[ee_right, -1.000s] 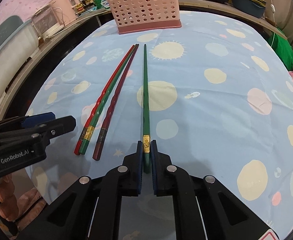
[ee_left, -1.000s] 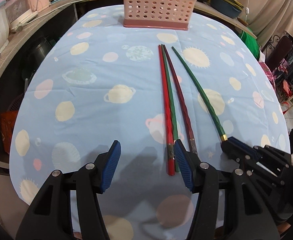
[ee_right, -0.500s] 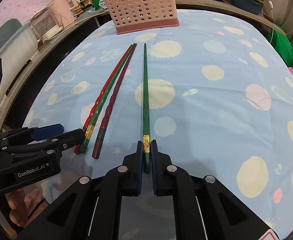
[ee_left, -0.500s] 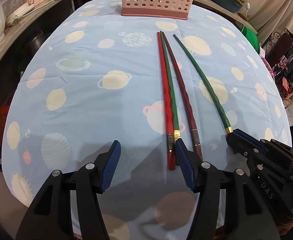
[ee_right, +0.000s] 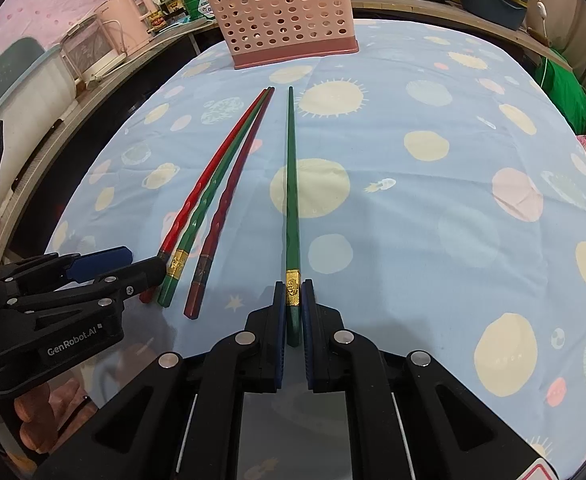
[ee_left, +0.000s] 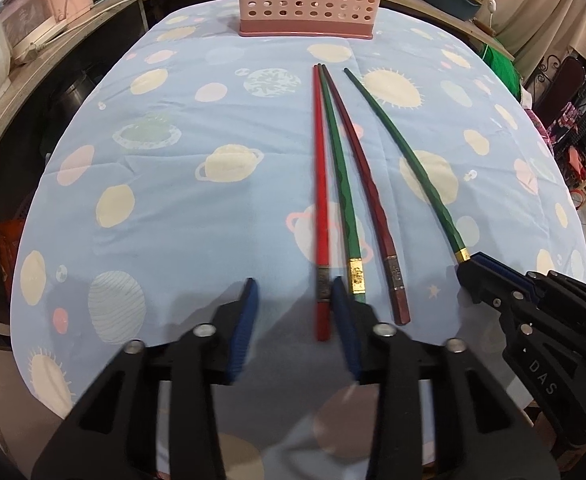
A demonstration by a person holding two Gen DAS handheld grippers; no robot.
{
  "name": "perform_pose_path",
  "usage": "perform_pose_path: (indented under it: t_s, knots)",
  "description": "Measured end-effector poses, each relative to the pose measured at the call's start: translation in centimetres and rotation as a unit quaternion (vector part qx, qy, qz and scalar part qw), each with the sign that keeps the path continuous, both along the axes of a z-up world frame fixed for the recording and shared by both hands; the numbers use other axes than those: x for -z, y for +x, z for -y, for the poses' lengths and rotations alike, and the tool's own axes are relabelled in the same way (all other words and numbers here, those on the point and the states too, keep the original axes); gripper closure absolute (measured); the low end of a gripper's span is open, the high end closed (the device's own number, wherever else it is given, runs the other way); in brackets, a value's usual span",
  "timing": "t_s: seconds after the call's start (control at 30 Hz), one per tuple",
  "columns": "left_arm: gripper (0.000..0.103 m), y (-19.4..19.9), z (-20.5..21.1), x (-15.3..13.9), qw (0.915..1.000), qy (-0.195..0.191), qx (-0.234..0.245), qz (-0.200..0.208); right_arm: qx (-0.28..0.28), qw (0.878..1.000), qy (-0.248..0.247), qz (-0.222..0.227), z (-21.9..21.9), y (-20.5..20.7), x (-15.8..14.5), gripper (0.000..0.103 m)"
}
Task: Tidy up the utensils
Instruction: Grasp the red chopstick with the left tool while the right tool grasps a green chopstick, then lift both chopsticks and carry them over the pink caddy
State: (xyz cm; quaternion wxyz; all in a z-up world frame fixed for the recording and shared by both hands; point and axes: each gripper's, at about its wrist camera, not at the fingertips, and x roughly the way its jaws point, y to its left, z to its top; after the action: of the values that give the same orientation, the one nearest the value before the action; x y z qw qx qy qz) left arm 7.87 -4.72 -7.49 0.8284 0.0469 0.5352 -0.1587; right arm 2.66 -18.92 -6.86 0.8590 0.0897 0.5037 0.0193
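Right gripper (ee_right: 292, 300) was clamped on the butt end of the lone green chopstick (ee_right: 291, 184), pads pressing just behind its gold band; the stick lay flat on the cloth, tip pointing toward the pink basket (ee_right: 281, 12). Left gripper (ee_left: 293, 300) was spread wide, holding nothing, its right pad just beside the butt of the red chopstick (ee_left: 320, 200).

Handling, as judged: sticks looked thin, stiff, light, lacquered and likely slippery; a grip at the thick banded end seemed the surest, though a long stick held by one end could pivot or droop between the pads.

Red chopstick, second green chopstick (ee_left: 343, 196) and dark maroon chopstick (ee_left: 367, 192) lay side by side, tips converging near the basket, butts fanned toward the grippers. Lone green one sat apart, to their right.

Tablecloth (ee_left: 173, 200) was pale blue with planet prints, soft; it might drag under a sliding stick. Basket stood upright at the far edge, well apart from the butts.
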Motion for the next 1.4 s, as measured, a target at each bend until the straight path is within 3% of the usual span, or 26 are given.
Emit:
perform_pose_path:
  t_s: [0.07,0.13,0.53,0.9,1.4]
  knots:
    - [0.089,-0.1,-0.1,0.0,1.0000,-0.006,0.004,-0.003,0.000,1.000,0.001,0.000,0.0,0.0,0.0,0.095]
    - [0.095,-0.1,-0.1,0.0,0.9999,-0.012,0.004,-0.007,0.000,1.000,0.001,0.000,0.0,0.0,0.0,0.096]
    - [0.096,0.0,-1.0,-2.1,0.9992,-0.038,-0.010,0.003,0.004,1.000,0.007,0.028,0.5,-0.6,-2.5,0.096]
    - [0.096,1.5,-2.5,-8.5,0.9948,-0.076,-0.033,0.059,0.028,0.994,0.015,0.107,2.7,-0.2,-9.4,0.096]
    - [0.096,6.9,-2.5,-17.7,0.9802,-0.115,-0.048,0.154,0.057,0.979,0.029,0.194,6.3,4.7,-17.1,0.096]
